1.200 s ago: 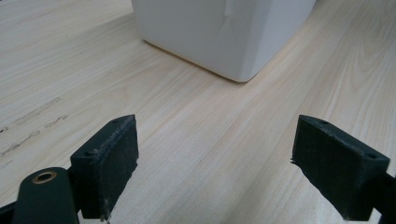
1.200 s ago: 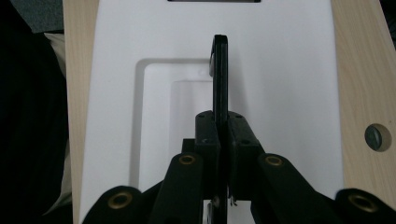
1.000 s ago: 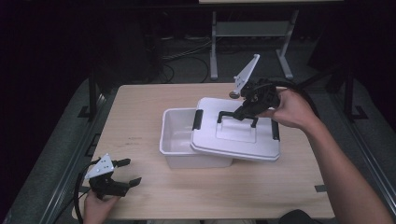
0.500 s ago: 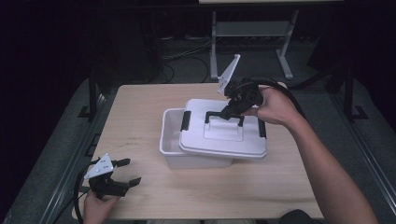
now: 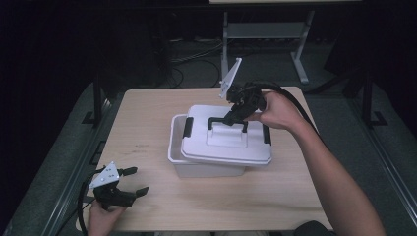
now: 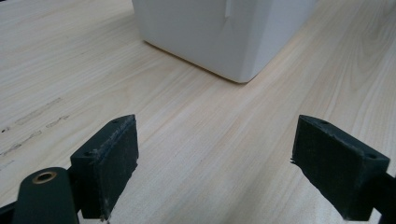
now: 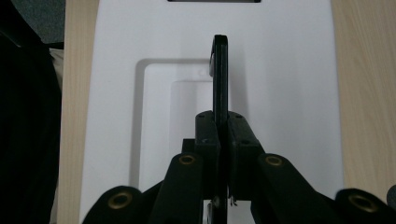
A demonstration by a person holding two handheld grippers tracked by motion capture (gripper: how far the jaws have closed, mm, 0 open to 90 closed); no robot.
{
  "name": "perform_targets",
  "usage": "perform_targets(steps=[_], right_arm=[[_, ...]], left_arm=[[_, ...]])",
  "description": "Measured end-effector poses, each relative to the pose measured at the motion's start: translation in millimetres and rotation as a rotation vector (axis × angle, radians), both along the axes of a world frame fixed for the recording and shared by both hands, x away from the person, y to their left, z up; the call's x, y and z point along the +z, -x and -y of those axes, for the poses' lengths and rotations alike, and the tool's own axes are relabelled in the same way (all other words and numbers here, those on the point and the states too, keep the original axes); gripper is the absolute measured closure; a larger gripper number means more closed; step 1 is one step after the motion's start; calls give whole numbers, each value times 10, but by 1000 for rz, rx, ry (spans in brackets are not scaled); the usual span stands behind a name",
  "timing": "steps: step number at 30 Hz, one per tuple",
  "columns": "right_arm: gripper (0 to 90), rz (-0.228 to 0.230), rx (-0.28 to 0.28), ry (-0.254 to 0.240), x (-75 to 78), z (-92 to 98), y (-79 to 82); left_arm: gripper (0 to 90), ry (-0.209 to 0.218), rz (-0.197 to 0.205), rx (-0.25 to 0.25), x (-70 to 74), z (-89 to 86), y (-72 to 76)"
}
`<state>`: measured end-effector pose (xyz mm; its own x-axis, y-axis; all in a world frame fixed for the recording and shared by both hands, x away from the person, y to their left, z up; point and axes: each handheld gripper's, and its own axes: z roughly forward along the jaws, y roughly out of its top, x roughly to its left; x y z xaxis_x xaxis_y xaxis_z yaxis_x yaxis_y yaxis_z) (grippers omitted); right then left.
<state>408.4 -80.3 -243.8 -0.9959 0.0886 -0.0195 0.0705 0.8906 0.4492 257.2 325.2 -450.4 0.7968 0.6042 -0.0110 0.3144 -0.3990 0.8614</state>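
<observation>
My right gripper (image 5: 235, 116) clamps its jaws on the lid's handle (image 7: 220, 79) to seat the lid (image 5: 223, 145) over the white box (image 5: 196, 169), while my left gripper (image 5: 132, 181) waits on the counter (image 5: 147, 128), jaws apart.

Table (image 5: 147, 128) evenly lit from above, surroundings dark; gripper views sharp, soft shadows.

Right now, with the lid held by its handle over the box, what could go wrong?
1. The lid sits offset on the white box, so it may catch the rim instead of seating.
2. The right gripper pinches only the thin black handle; the lid could swing or slip.
3. The left gripper is open and away from the box, so the box may slide.
</observation>
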Motion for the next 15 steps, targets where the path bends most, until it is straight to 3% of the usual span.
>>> perform_targets(steps=[15], right_arm=[[844, -5, 36, 10, -18, -255, -94]], left_arm=[[138, -2, -1, -2, -4, -13, -3]])
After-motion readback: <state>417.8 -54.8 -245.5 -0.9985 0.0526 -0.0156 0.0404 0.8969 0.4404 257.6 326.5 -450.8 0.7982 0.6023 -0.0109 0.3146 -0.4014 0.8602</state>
